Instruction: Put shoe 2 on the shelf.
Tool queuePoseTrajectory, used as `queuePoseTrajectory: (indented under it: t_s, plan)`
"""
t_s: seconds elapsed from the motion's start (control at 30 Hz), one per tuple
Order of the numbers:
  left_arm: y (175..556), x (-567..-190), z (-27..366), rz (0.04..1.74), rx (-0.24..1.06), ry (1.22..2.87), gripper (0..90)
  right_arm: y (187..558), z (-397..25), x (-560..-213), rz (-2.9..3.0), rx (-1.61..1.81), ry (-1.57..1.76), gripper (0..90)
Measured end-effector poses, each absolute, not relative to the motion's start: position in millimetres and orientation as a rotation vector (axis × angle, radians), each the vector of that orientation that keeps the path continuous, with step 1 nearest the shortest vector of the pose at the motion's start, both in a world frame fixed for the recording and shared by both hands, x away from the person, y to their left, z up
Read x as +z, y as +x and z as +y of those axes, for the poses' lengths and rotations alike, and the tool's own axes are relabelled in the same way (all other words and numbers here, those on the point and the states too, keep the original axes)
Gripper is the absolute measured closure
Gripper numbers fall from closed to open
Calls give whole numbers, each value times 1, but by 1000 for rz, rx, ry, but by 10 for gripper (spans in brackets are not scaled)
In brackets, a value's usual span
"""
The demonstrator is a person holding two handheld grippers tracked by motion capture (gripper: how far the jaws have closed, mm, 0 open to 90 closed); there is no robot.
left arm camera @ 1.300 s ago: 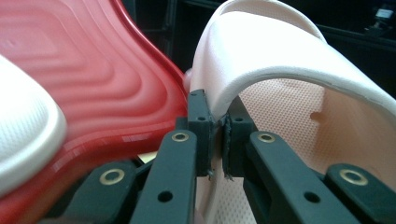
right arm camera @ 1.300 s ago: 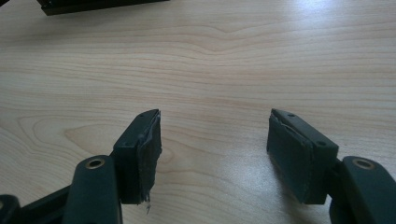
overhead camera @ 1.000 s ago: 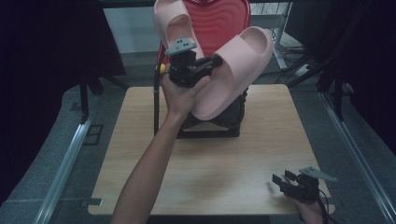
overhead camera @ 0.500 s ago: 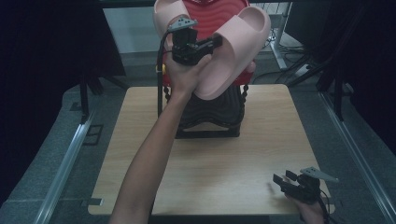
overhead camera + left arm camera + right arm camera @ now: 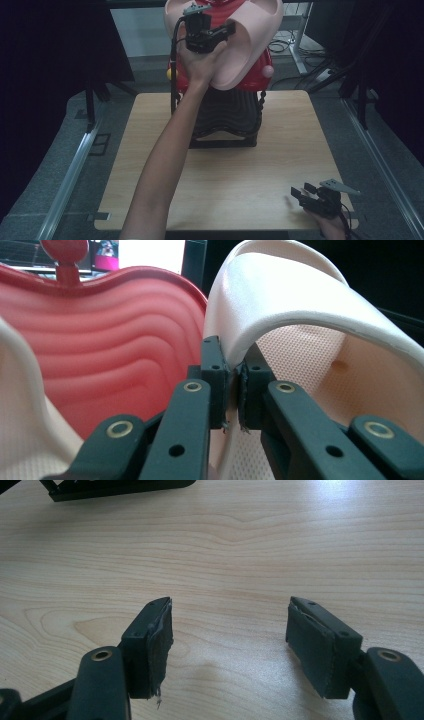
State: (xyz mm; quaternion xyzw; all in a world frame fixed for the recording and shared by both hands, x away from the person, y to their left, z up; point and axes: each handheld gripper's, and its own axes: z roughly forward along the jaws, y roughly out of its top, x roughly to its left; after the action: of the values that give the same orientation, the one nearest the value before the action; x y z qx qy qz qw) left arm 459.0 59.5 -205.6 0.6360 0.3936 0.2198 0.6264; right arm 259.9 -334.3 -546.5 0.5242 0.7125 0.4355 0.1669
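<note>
High view, near edge: right gripper (image 5: 306, 193) sits low at the desk's (image 5: 150, 175) near right corner, held in a hand. Right gripper view: its fingers (image 5: 150, 640) stand wide apart over bare wood grain, gripping nothing.

Mid desk: the person's left forearm (image 5: 165, 165) stretches up from the bottom edge toward the far side. A black ribbed stand (image 5: 227, 117) rests on the desk's far half, with a red wavy-ribbed panel (image 5: 255, 75) rising above it.

Far side, raised above the stand: left gripper (image 5: 227, 30) holds a pale pink slide sandal (image 5: 250, 45) up in front of the red panel. Left gripper view: the fingers (image 5: 215, 375) are nearly closed, pinching the edge of the sandal's strap between the pads; the strap arches up and right, the textured footbed showing beneath it. Red panel lies just behind, to the left. A second pale pink sandal (image 5: 172, 15) shows left of the gripper at the top of the high view.
</note>
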Motion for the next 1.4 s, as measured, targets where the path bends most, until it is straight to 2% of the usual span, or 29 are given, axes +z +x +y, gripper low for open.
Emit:
queuePoseTrajectory:
  t_s: [0.27,0.63,0.97,1.07,1.2,1.4]
  plan:
    - [470,-196,40,930,575,1469,841,260,-333,-547,2038,1244,1495,352]
    - [485,-205,24,1016,655,1458,834,260,-333,-548,2041,1247,1495,352]
    - [489,-210,20,1055,657,1453,800,261,-333,-549,2044,1249,1501,352]
    - [487,-209,18,1048,670,1464,753,260,-332,-548,2042,1251,1494,351]
    - [486,-209,21,1051,668,1491,595,260,-332,-547,2044,1250,1496,351]
    - [477,-209,31,997,624,1485,499,260,-331,-547,2041,1251,1490,351]
